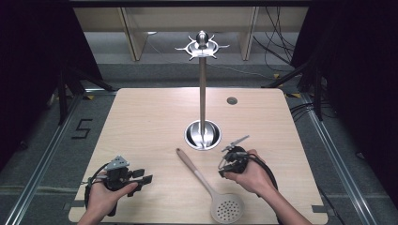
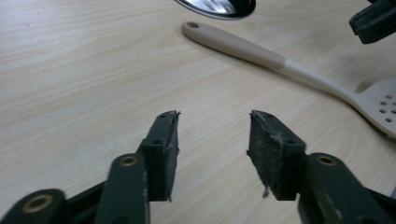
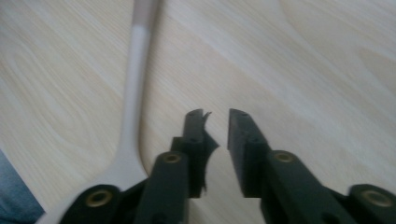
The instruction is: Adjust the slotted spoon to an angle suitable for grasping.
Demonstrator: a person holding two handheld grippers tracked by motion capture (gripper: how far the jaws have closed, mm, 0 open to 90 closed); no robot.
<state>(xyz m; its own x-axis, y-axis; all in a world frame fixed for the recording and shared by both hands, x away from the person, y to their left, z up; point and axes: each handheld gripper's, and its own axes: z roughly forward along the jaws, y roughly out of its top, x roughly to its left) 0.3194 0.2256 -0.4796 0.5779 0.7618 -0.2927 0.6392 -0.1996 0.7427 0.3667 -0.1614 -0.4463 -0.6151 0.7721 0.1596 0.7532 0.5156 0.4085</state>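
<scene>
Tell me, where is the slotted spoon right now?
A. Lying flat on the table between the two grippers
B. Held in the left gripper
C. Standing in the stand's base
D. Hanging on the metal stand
A: the spoon lies flat on the table, between the left gripper and the right gripper, and neither holds it.

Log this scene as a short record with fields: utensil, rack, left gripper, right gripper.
utensil: slotted spoon lying flat on the table, touched by nothing
rack: metal hook stand upright beyond the spoon's handle end, hooks bare
left gripper: left gripper open, nothing between jaws
right gripper: right gripper jaws slightly apart, empty, beside the spoon's handle
</scene>
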